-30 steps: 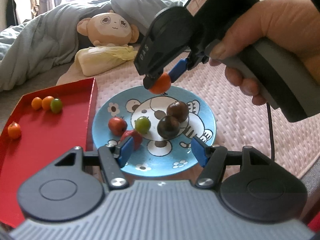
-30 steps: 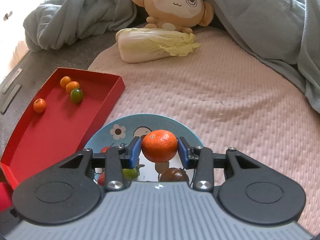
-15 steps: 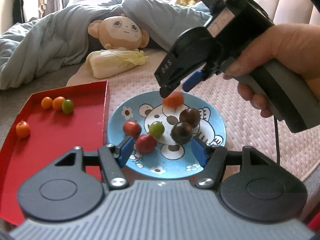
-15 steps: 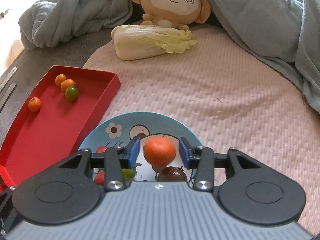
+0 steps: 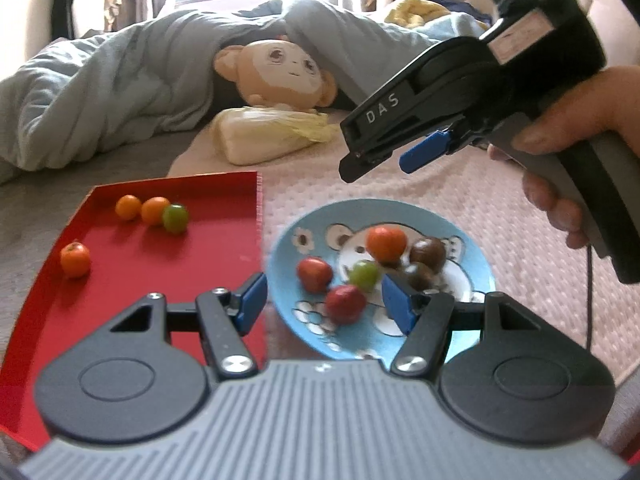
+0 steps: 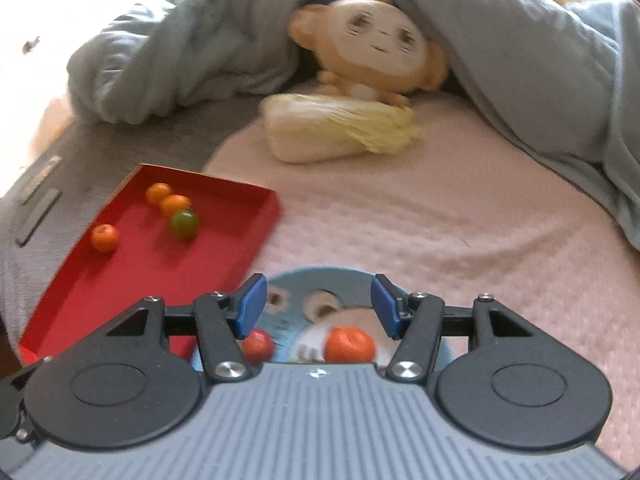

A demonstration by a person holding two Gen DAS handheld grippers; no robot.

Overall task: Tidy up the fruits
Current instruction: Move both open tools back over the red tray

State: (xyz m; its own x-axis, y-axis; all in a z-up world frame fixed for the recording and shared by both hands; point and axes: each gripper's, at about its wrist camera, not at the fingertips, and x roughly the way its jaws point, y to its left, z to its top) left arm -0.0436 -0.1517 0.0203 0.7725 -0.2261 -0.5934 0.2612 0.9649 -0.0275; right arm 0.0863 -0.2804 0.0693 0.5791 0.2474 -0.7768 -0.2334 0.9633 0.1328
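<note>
Four small fruits sit in the red tray at nine o'clock. My left hand-held gripper hangs wide and empty over the blue plate, where the orange fruit now lies at twelve o'clock among the red, green and brown ones. At two o'clock, my right hand-held gripper is opening, nothing between its jaws.

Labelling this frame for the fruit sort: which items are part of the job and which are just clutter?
Job:
- blue plate with six fruits, including the orange one just below the opening right tongs, nothing between them
- red tray with three orange fruits and a green one
- left tongs, open

Lying about:
- monkey plush
- cabbage
- grey duvet
- pink mat
</note>
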